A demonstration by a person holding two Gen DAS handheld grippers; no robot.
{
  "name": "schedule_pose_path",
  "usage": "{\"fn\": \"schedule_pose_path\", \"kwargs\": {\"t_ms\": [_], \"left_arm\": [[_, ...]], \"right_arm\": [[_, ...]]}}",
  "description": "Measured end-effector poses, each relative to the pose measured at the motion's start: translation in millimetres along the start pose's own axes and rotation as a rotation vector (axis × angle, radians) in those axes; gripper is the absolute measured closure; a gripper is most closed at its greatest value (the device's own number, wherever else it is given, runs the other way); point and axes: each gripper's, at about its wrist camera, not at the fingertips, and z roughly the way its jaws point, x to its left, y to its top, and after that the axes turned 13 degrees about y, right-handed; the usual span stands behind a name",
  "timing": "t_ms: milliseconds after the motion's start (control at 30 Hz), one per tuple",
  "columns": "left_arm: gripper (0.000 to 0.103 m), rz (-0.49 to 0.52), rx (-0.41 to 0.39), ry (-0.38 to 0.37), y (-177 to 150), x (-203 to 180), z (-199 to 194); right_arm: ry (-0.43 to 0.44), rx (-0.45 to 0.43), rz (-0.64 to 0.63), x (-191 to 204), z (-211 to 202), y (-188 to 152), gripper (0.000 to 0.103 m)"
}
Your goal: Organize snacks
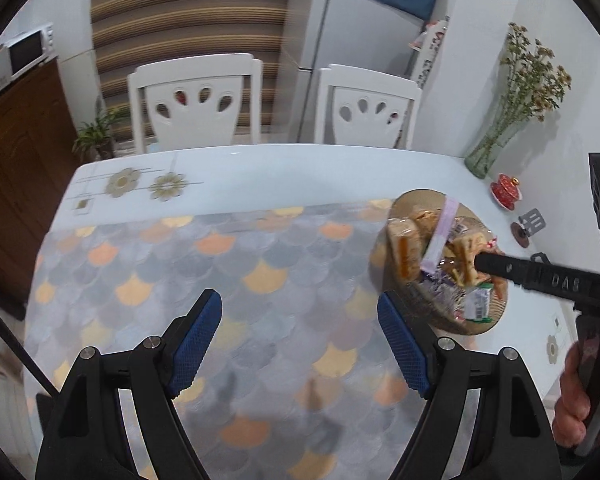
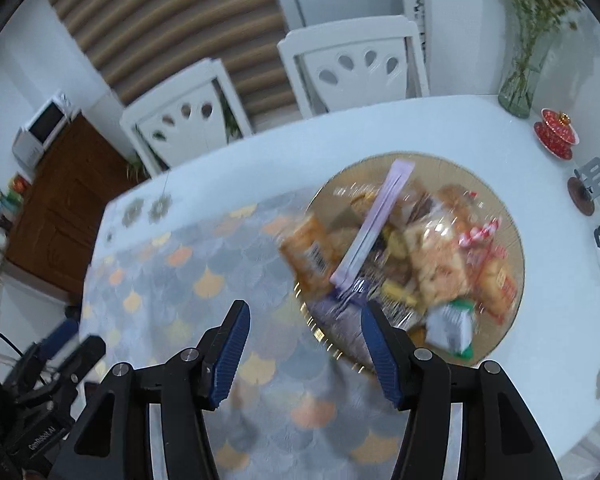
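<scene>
On the white tabletop (image 2: 400, 128), near its right edge, a round tan woven tray (image 2: 504, 216) holds heaped wrapped snacks (image 2: 432, 264), blurred. Left hand-held gripper (image 1: 300, 340) and right hand-held gripper (image 2: 304, 352) both spread, empty.

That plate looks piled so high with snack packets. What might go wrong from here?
The heap on the round plate is loose, and an orange packet already hangs past its left rim, so a nudge from the right gripper may tip it off. The long lilac packet lies across the top and might slide. The glass vase and red lidded cup stand close behind the plate.
</scene>
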Motion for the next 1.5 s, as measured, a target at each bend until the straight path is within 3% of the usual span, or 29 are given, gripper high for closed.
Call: {"fn": "schedule_pose_path", "kwargs": {"t_ms": [200,267,400,900,1500], "left_arm": [[0.024,-0.059,0.109,0.001,-22,34,2],[0.024,-0.045,0.141,0.045,-31,40,6],[0.024,-0.053,0.149,0.143,-46,55,9],[0.024,-0.101,0.206,0.145,-92,102,20],[0.024,-0.107,0.210,0.172,-109,123,30]], "right_arm": [[0.039,0.092,-0.015,38,25,-32,0.047],[0.040,0.113,-0.013,48,33,-43,0.047],[0.061,0.148,0.015,66,49,-60,0.047],[0.033,0.189,0.016,114,89,-117,0.047],[-0.013,0.185,-0.034,132,102,-134,0.047]]}}
